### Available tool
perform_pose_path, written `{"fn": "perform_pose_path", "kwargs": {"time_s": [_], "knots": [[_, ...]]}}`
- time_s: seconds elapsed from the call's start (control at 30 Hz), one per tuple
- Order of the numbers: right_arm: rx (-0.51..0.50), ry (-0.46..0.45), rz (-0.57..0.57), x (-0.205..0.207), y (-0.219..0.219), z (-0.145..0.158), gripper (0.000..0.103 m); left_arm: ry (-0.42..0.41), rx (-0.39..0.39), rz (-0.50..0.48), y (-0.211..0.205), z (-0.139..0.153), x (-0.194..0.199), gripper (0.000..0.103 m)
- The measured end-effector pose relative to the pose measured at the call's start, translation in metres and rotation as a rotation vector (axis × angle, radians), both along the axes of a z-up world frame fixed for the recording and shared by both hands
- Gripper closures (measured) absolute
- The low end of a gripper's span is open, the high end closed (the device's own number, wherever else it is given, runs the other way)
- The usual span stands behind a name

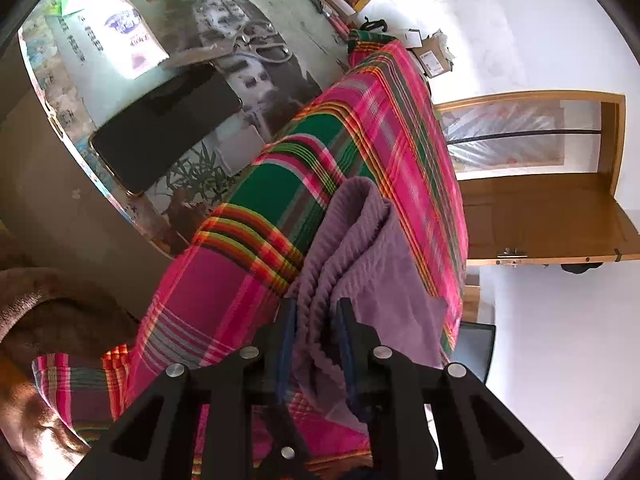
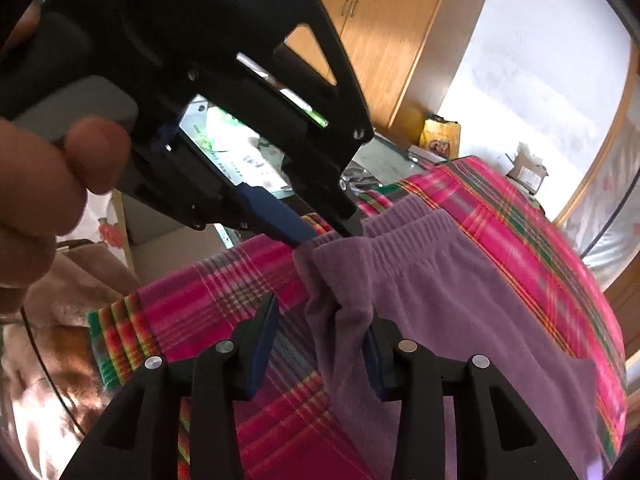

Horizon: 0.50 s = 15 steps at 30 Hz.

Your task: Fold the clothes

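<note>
Purple knit garment [image 1: 360, 264]: we are keeping it draped on the pink plaid cloth [image 1: 384, 120], a soft bed for folding. Left gripper [image 1: 316, 308]: we are pinching the garment's bunched ribbed edge to anchor it. Right gripper [image 2: 320, 316]: we are holding it spread, a fold hanging loose between its fingers, unclamped.

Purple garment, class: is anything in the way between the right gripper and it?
Nothing visible. The right gripper is open, with a fold of the purple garment already between its fingers, over the plaid cloth.
</note>
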State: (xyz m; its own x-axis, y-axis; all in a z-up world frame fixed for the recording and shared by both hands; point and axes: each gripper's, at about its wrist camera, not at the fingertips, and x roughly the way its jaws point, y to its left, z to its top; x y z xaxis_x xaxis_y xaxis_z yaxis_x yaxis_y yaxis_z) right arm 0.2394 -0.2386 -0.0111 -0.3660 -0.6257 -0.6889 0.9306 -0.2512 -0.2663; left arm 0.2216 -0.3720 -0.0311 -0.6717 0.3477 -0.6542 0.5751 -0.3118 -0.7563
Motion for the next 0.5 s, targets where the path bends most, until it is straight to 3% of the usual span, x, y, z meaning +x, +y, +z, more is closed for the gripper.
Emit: {"fn": "perform_pose_path", "kwargs": {"time_s": [0.17, 0.2, 0.23, 0.33, 0.4, 0.5], "knots": [[0.023, -0.003, -0.035, -0.005, -0.008, 0.002, 0.063, -0.004, -0.002, -0.017, 0.002, 0.003, -0.002, 0.082], [0.021, -0.009, -0.04, -0.008, -0.008, 0.001, 0.067, -0.004, -0.001, -0.021, 0.002, 0.004, -0.003, 0.082], [0.018, -0.008, -0.058, -0.01, -0.007, 0.002, 0.079, 0.0, 0.002, -0.024, 0.002, 0.004, -0.003, 0.082], [-0.031, -0.071, -0.079, -0.02, 0.001, 0.007, 0.088, 0.015, 0.023, -0.028, 0.001, 0.006, -0.003, 0.081], [-0.069, -0.089, -0.086, -0.024, 0.007, 0.012, 0.09, 0.019, 0.038, 0.0, -0.002, 0.008, -0.001, 0.064], [-0.123, -0.075, -0.089, -0.023, 0.012, 0.019, 0.092, 0.034, 0.056, 0.045, -0.007, 0.008, 0.001, 0.058]]}}
